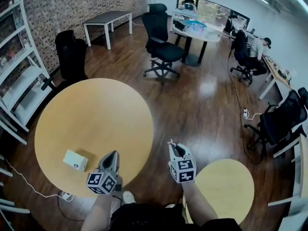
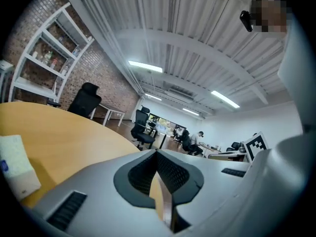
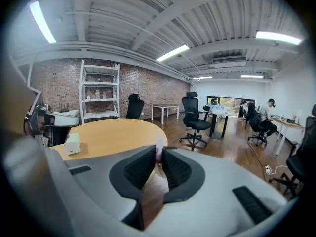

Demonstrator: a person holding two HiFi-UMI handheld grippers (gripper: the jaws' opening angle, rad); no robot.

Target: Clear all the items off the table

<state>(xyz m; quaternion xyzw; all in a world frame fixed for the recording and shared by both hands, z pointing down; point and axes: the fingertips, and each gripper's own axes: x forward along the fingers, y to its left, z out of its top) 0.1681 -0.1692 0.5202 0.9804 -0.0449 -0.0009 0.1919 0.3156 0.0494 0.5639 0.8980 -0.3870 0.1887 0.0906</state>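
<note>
One white tissue pack point(image 1: 75, 160) lies on the round wooden table point(image 1: 96, 114), near its front left edge. It also shows at the left in the left gripper view point(image 2: 15, 164) and far off in the right gripper view point(image 3: 72, 144). My left gripper point(image 1: 113, 154) hovers over the table's front edge, just right of the pack, its jaws closed with nothing between them point(image 2: 157, 153). My right gripper point(image 1: 172, 145) is off the table's right side, above the floor. It is shut on a thin white scrap point(image 3: 158, 148) that pokes out at the jaw tips.
A small round table point(image 1: 224, 186) stands at the lower right. A black chair point(image 1: 71, 54) and white shelving point(image 1: 19, 81) flank the big table's far left. Another office chair point(image 1: 163, 47) stands beyond it on the wood floor. A person sits at a desk point(image 1: 255, 49) far right.
</note>
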